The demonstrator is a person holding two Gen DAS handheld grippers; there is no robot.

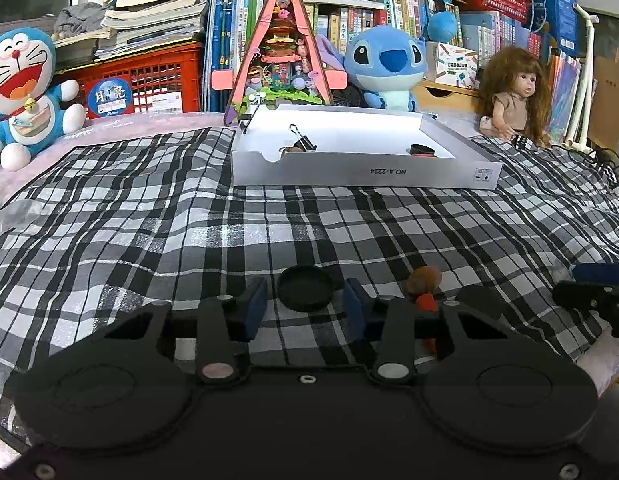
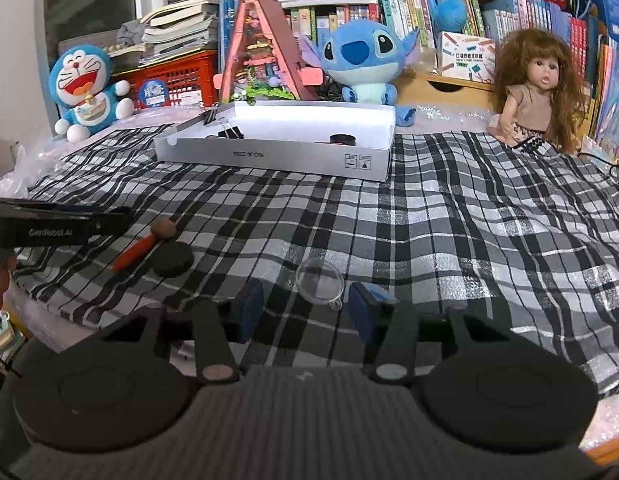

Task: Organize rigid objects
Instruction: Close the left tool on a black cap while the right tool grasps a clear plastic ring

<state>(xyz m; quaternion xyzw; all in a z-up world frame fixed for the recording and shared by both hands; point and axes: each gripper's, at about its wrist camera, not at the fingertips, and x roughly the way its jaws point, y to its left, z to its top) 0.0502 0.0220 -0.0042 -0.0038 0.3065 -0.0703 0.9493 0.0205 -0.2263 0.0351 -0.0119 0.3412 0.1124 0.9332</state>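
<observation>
- your left gripper [image 1: 305, 304] brackets the black cap [image 1: 305, 288], fingers not yet touching it.
- your right gripper [image 2: 306, 307] likewise flanks the clear dish [image 2: 319, 281], fingers ungripped.
- next, probably: clamp both, carry to the white box [image 1: 365, 170] ahead.
</observation>
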